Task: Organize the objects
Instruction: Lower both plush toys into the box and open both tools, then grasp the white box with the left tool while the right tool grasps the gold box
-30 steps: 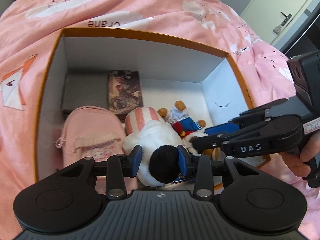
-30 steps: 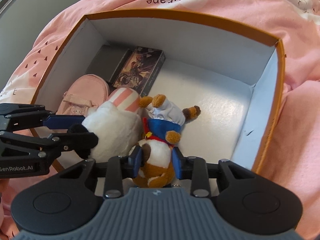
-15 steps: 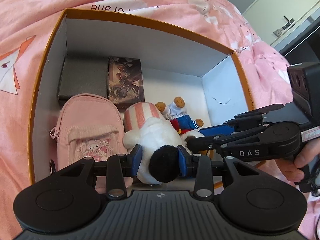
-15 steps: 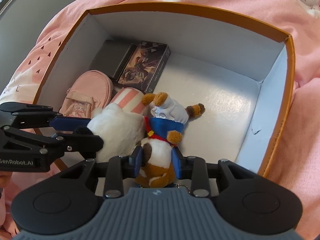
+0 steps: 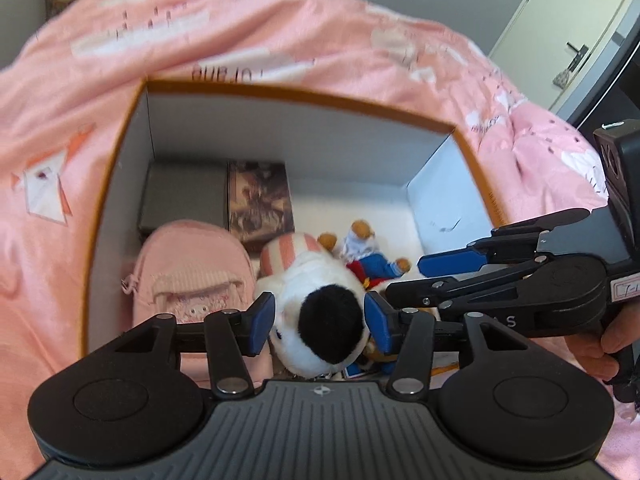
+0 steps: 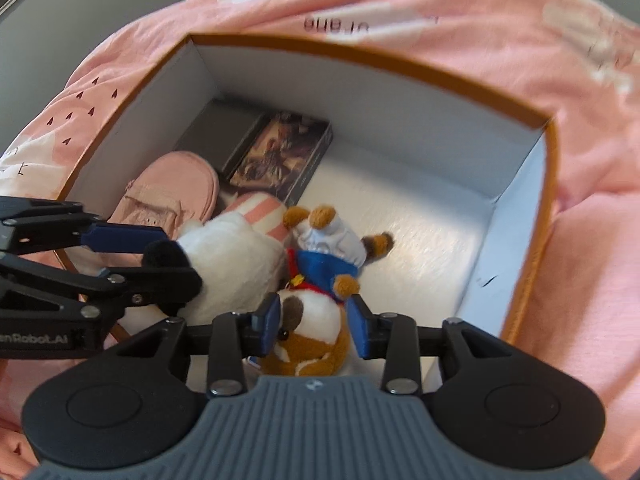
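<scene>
Two plush toys lie side by side on the floor of an orange-rimmed box (image 6: 550, 216) set on a bed under a pink quilt (image 5: 248, 36). The white plush (image 5: 316, 312), black-eared with a pink-striped hat, sits at 6 o'clock in the left wrist view between the blue pads of the left claw (image 5: 320, 330), whose jaws are opening; a gap shows on each side. The brown dog plush (image 6: 316, 320) in its blue jacket lies between the pads of the right claw (image 6: 314, 330), also opening and clear of its flanks. A pink mini backpack (image 5: 188, 276) rests against the box's left wall at 9 o'clock, a grey case (image 5: 182, 200) and a picture-covered box (image 5: 258, 198) beyond it at 11 o'clock. The white floor toward 2 o'clock in the right wrist view lies open up to the far and right walls.
</scene>
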Demonstrator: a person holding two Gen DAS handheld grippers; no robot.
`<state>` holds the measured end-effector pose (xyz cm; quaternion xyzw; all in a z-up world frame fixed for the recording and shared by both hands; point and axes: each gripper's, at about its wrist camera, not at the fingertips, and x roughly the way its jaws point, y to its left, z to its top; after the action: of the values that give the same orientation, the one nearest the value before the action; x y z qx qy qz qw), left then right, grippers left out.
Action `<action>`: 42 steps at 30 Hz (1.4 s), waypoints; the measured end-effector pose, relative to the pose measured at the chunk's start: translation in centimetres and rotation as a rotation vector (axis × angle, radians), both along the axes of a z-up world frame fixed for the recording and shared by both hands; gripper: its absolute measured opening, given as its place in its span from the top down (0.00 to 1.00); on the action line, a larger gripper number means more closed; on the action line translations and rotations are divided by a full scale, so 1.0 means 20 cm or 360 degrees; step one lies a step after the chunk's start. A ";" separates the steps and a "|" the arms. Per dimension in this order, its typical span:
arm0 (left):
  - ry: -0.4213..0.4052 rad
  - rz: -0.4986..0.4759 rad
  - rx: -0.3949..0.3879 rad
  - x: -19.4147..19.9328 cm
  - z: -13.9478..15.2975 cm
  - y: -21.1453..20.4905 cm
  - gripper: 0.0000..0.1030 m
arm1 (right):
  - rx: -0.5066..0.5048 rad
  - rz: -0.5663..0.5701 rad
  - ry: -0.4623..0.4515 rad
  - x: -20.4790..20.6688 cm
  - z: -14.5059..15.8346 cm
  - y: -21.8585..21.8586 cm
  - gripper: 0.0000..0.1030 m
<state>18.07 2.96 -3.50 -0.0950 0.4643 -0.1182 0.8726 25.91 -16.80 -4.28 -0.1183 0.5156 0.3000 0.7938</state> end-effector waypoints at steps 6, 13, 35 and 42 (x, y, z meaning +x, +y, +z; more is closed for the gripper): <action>-0.0194 -0.0049 0.0022 -0.16 0.14 -0.05 0.40 | 0.0039 -0.0008 -0.0261 -0.17 0.15 -0.04 0.51; -0.0189 -0.0153 -0.0050 -0.32 0.20 -0.10 0.40 | 0.0122 -0.0073 -0.0391 -0.40 0.27 -0.14 0.50; 0.0325 -0.0279 -0.0179 -0.54 -0.15 -0.22 0.46 | 0.0141 -0.0365 -0.0008 -0.94 0.02 -0.50 0.33; 0.0355 -0.0296 -0.0155 -0.54 -0.17 -0.24 0.46 | 0.0050 -0.0288 0.0057 -0.94 -0.09 -0.49 0.28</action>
<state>7.29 -1.84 -6.94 -0.1064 0.5588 -0.2096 0.7953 7.21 -26.65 -6.03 -0.0532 0.5335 0.2372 0.8101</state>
